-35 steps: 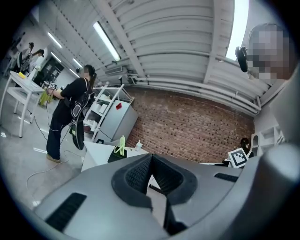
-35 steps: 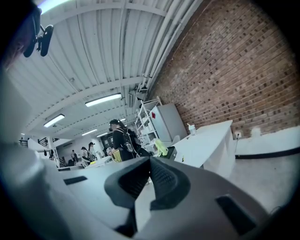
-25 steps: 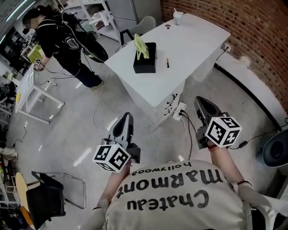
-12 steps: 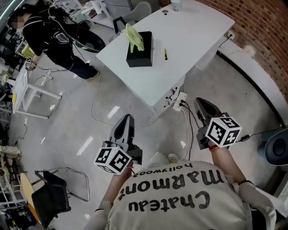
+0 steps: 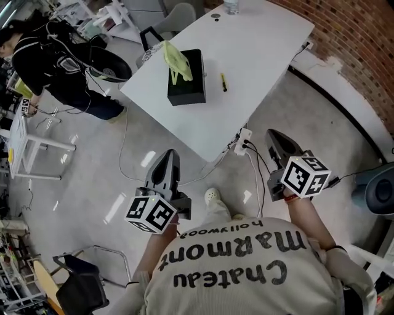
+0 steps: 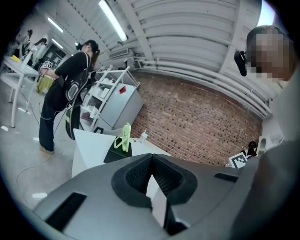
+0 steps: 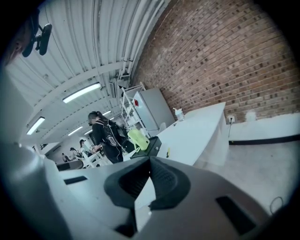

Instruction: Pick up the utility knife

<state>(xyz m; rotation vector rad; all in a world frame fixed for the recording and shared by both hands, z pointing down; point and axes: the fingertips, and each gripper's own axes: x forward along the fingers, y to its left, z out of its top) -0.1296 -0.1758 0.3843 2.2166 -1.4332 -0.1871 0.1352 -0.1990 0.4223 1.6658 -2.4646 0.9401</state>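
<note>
The utility knife point(image 5: 223, 82) is small and yellow and lies on the white table point(image 5: 265, 43), to the right of a black box point(image 5: 186, 83) that holds a pale green thing point(image 5: 176, 60). Both grippers are held over the floor, short of the table's near corner and well away from the knife. My left gripper point(image 5: 167, 155) points at the table with its jaws together and nothing in them. My right gripper point(image 5: 274, 135) is likewise shut and empty. In the right gripper view the knife point(image 7: 168, 153) shows as a small yellow sliver beside the box.
A person in black point(image 5: 58, 52) stands at the upper left near a white side table point(image 5: 28, 138). A power strip point(image 5: 241, 141) and cables lie on the floor under the table's corner. A brick wall point(image 5: 363, 67) runs along the right. A cup point(image 5: 231, 6) stands at the table's far end.
The table and knife have drawn nearer in the head view as I walk towards them. Both grippers stay shut and keep their spacing.
</note>
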